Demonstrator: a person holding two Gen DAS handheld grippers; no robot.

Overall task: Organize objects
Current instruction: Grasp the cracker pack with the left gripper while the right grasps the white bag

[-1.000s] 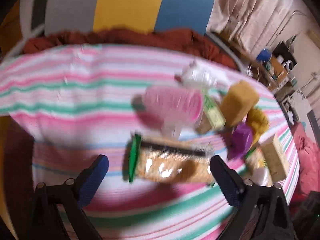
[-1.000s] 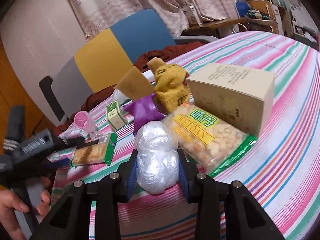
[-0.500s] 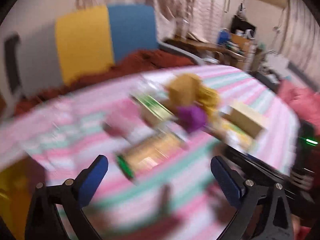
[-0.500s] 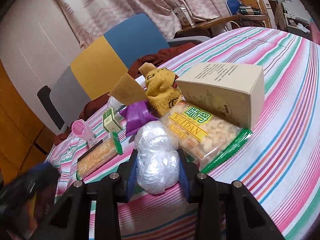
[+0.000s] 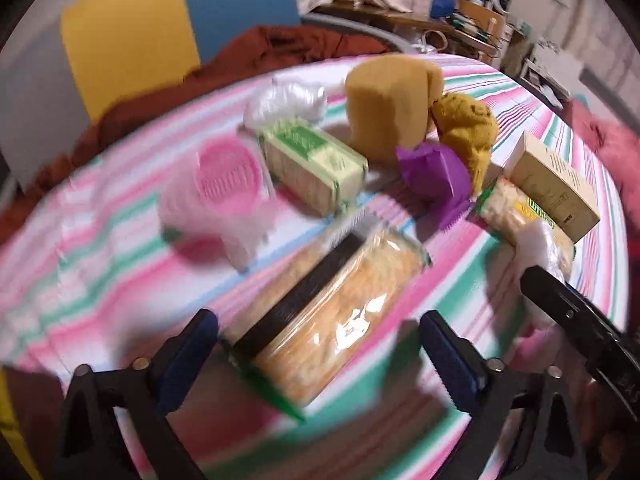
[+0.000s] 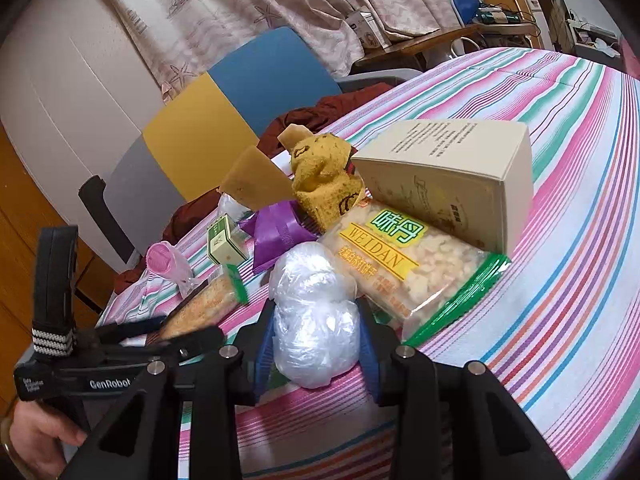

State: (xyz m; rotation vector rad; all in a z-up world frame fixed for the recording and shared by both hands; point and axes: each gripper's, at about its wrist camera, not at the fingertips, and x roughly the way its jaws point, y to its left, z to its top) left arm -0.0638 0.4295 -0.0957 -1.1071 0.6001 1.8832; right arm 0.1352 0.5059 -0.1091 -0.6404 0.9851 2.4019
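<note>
Right gripper (image 6: 316, 346), jaws closed on a crumpled clear plastic bag (image 6: 314, 316) resting on the striped tablecloth (image 6: 560, 280), probably for relocation. Left gripper (image 5: 320, 354), jaws wide and empty, straddles a transparent green-edged cracker packet (image 5: 332, 320), apparently aligning to grasp it.

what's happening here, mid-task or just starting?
Mid-task. A person is working hand-held tongs over a striped tablecloth covered in snacks and boxes. The right tongs are shut on a crumpled clear plastic bag, which sits just in front of the WEIDAN snack pack. The left tongs are open, with a wrapped cracker pack lying between their fingers, not yet gripped. That view is motion-blurred.
</note>
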